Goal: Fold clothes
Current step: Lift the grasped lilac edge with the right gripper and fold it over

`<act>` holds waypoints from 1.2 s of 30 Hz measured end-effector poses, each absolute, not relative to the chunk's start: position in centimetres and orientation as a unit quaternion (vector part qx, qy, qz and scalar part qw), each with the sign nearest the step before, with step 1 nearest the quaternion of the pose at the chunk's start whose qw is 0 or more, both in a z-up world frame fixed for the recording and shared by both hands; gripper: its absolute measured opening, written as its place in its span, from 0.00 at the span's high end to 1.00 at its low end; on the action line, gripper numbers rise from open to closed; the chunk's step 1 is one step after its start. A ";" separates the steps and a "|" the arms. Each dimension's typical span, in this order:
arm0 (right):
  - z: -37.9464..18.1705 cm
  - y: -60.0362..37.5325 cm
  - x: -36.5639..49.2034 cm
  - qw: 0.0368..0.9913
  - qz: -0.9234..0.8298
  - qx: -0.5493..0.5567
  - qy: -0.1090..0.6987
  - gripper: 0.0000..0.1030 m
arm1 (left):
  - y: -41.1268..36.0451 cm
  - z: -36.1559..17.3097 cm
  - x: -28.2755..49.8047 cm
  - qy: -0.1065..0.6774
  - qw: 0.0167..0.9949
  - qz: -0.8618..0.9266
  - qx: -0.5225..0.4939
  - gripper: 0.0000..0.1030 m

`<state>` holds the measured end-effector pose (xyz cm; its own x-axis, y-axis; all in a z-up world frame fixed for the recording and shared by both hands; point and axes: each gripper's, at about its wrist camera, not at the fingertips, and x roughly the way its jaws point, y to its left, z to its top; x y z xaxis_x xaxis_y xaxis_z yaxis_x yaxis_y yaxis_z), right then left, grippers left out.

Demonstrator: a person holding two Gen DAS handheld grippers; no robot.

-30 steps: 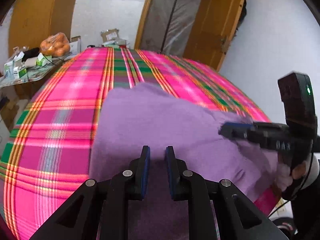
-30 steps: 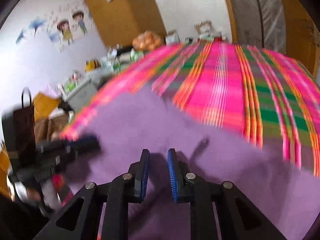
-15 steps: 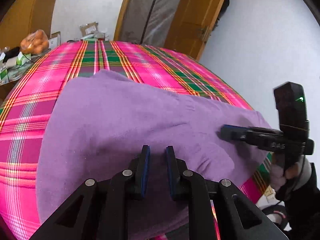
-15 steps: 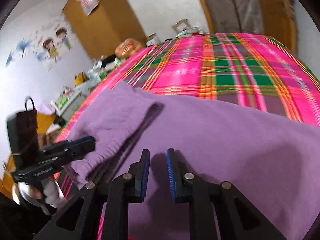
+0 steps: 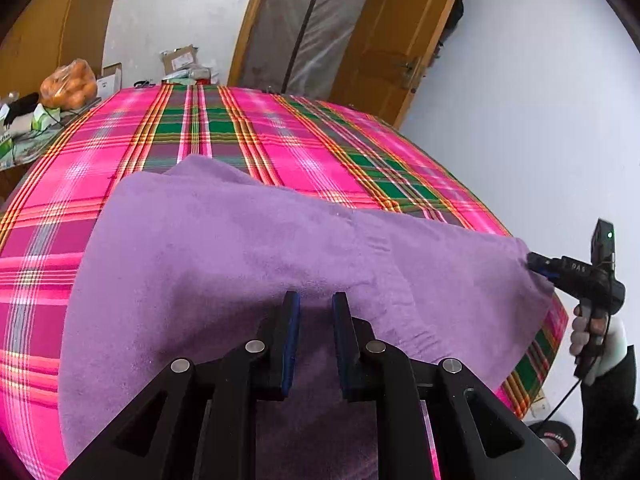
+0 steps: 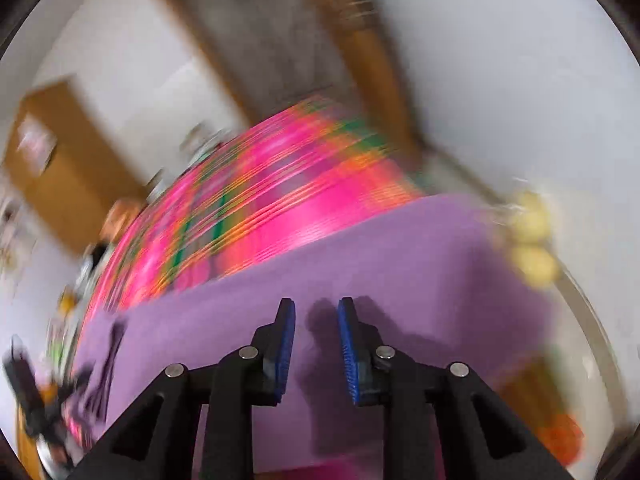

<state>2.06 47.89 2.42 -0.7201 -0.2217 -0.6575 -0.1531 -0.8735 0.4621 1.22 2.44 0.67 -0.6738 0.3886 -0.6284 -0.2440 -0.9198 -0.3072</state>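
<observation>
A purple fleece garment [image 5: 240, 248] lies spread across the pink plaid bed [image 5: 260, 136]. My left gripper [image 5: 314, 300] sits at its near edge with the jaws narrow and cloth bunched up around the fingertips. It looks shut on the garment. Far right, my right gripper [image 5: 534, 264] meets the garment's stretched-out corner. In the blurred right wrist view, the right gripper [image 6: 316, 308] has its jaws opening over the garment [image 6: 400, 260]. No cloth shows pinched between the blue pads [image 6: 286, 344].
A person's hand [image 5: 588, 328] holds the right gripper beyond the bed's right edge, near a white wall. A bag of oranges [image 5: 70, 84] and a cluttered side table [image 5: 20, 128] stand at the far left. A wooden door [image 5: 384, 40] is behind the bed.
The right gripper swept out to the right, and the garment's corner now stretches out to its tip at the bed's edge. Its jaws stand wider than before. The left gripper's jaws look unchanged.
</observation>
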 end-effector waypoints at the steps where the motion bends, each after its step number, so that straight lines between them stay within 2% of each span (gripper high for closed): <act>1: 2.1 50.5 2.7 -0.002 -0.881 0.365 -0.300 0.76 | 2.4 0.6 1.2 -0.101 0.174 0.909 -0.366 0.84; 2: 1.7 52.8 3.3 -0.020 -0.868 0.355 -0.347 0.76 | 2.4 0.5 1.1 -0.102 0.174 0.908 -0.367 0.84; 4: 1.2 55.6 4.8 -0.026 -0.845 0.333 -0.418 0.70 | 2.3 0.4 1.1 -0.106 0.174 0.907 -0.368 0.84; 5: 0.9 56.6 5.6 -0.032 -0.836 0.325 -0.440 0.59 | 2.2 0.4 1.0 -0.109 0.174 0.907 -0.369 0.84; 6: 0.7 57.6 6.4 -0.037 -0.828 0.317 -0.461 0.53 | 2.1 0.3 0.9 -0.111 0.175 0.906 -0.370 0.84; 16: -5.0 60.3 8.1 0.018 -0.714 0.356 -0.602 0.50 | 2.0 0.2 1.0 -0.114 0.172 0.906 -0.370 0.84; 28: -8.4 60.1 4.5 0.042 -0.648 0.326 -0.687 0.49 | 2.0 0.2 1.1 -0.117 0.172 0.906 -0.369 0.84; 29: -8.5 60.1 4.4 0.039 -0.647 0.317 -0.692 0.51 | 2.0 0.2 1.0 -0.118 0.172 0.906 -0.369 0.84; 32: -8.2 60.2 4.4 0.038 -0.659 0.279 -0.697 0.67 | 2.0 0.2 1.0 -0.120 0.173 0.905 -0.369 0.84; 36: -6.8 60.4 4.6 0.032 -0.689 0.246 -0.681 0.81 | 1.8 0.1 1.0 -0.124 0.175 0.904 -0.369 0.84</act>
<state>4.60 60.42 -6.83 -0.8771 -0.3794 -0.2945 -0.2899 -0.0707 0.9545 0.98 1.83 0.12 -0.6663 0.4088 -0.6236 -0.2258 -0.9077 -0.3537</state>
